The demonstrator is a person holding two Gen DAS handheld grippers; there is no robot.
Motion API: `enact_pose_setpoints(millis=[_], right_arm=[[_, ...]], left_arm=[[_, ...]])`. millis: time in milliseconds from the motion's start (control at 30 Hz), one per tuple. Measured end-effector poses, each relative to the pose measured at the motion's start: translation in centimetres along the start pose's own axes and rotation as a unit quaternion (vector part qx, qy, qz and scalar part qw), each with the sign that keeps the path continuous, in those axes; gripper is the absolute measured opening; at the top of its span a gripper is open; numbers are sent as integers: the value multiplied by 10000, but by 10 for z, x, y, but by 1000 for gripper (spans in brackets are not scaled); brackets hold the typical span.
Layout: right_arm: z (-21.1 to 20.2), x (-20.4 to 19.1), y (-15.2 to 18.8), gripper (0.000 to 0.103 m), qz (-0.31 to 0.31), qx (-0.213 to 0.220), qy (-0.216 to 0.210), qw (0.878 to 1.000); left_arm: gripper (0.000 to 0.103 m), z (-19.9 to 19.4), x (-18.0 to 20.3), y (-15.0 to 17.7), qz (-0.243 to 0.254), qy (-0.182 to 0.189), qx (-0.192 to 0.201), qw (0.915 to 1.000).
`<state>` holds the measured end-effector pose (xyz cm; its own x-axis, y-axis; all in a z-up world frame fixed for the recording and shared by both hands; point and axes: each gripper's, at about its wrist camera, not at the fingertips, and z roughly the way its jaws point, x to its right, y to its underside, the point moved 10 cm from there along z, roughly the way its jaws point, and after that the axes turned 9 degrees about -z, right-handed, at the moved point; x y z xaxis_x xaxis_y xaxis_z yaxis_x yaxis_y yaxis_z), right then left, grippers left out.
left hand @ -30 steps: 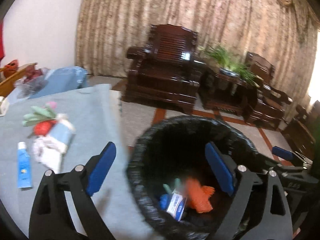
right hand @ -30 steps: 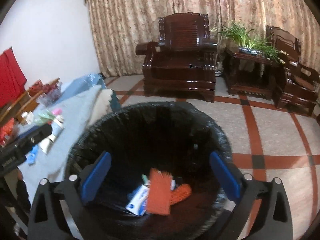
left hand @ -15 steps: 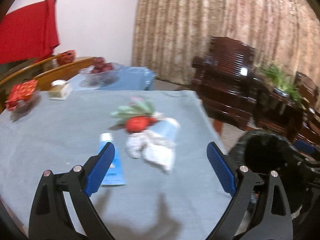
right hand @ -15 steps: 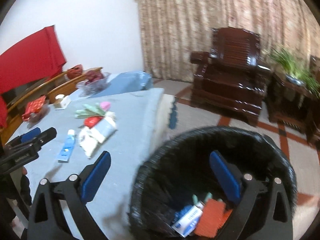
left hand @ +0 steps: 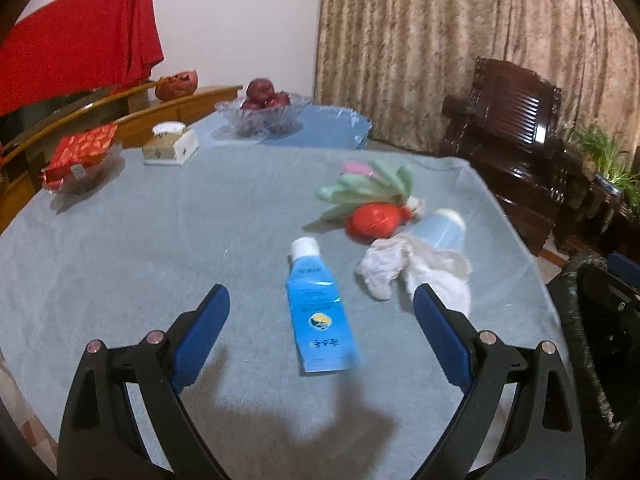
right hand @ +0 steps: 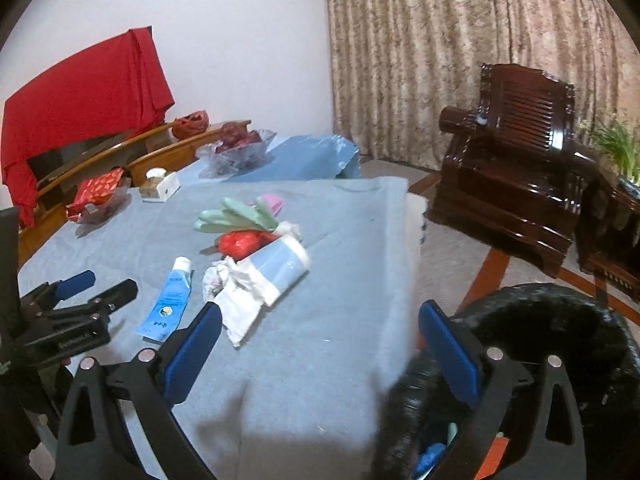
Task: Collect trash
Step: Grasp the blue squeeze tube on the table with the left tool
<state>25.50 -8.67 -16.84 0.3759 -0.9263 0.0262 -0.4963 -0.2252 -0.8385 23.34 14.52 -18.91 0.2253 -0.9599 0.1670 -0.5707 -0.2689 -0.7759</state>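
Observation:
A blue tube [left hand: 318, 302] with a white cap lies on the grey-blue tablecloth [left hand: 140, 240], just beyond my open, empty left gripper [left hand: 320, 320]. To its right lie a crumpled white tissue [left hand: 386, 266], a pale blue cup [left hand: 442, 230], a red wrapper [left hand: 372, 220] and green gloves [left hand: 368, 186]. My right gripper [right hand: 320, 340] is open and empty above the table's near right edge, beside the black-lined trash bin [right hand: 560, 340]. The tube [right hand: 168, 300], cup [right hand: 276, 268] and left gripper [right hand: 76, 300] show in the right wrist view.
A glass fruit bowl [left hand: 262, 114], a tissue box [left hand: 172, 146] and a red packet in a dish [left hand: 80, 152] stand at the table's far side. A dark wooden armchair [right hand: 516, 168] stands beyond the table on the right. A red cloth [left hand: 76, 44] hangs at the back left.
Both grippers have swung left from over the trash bin to over the table. The left one now faces the blue tube. Both stay open and empty.

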Motion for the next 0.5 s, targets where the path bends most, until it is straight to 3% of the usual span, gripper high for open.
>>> enact_pose_setpoints(millis=[500], right_arm=[[51,-17,14,87,-76,-379,-158,9991]], left_arm=[[87,72,-13,26,-123,-179,-911,9956]])
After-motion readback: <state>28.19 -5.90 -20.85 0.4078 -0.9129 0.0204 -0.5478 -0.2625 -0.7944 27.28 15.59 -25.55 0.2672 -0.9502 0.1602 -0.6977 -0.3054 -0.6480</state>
